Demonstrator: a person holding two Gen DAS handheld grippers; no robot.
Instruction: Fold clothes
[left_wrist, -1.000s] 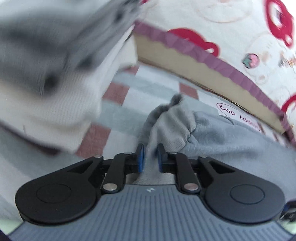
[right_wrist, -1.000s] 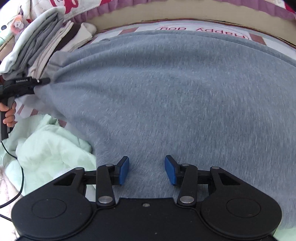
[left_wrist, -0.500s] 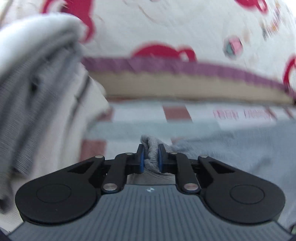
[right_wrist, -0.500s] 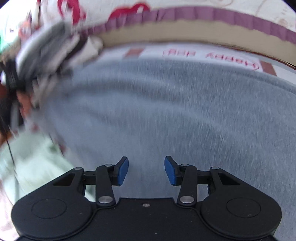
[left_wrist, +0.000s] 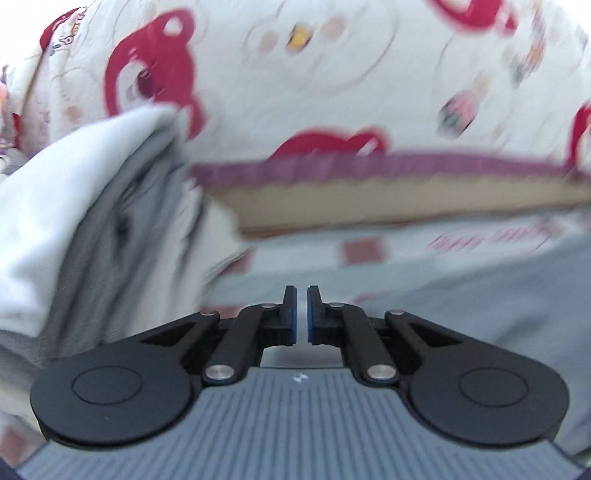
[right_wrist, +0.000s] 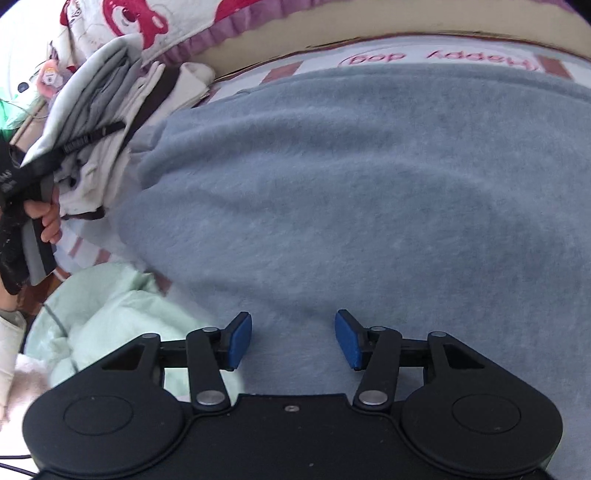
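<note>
Left gripper (left_wrist: 299, 314), black linkage w/ blue pads: jaws closing, nearly together, narrow slit left, nothing seen between them; view blurred. Beyond tips: checked bed sheet w/ red-brown squares (left_wrist: 360, 251); grey-blue fleece garment (left_wrist: 498, 295) lies to right of tips, apart from pads. To left: stack of folded white and grey clothes (left_wrist: 92, 229), rising beside the gripper. Behind: cream quilt printed w/ red bears, purple frilled edge (left_wrist: 295, 92). Right gripper (right_wrist: 293, 339), same build: jaws opening, pads well apart, fleece garment beneath and between them, pads not pressing on it. Garment spread wide across sheet, filling most of right wrist view; far edge just short of pink "Happy dog" lettering (right_wrist: 439, 59) on sheet, seen upside down. At left of garment: same folded stack, w/ a dark strap across it. Left gripper also seen at far left in that view, held in a person's hand (right_wrist: 48, 218), raised beside the stack, off the garment. Lower left: crumpled pale mint-green cloth (right_wrist: 122, 314), touching garment's near-left edge.
</note>
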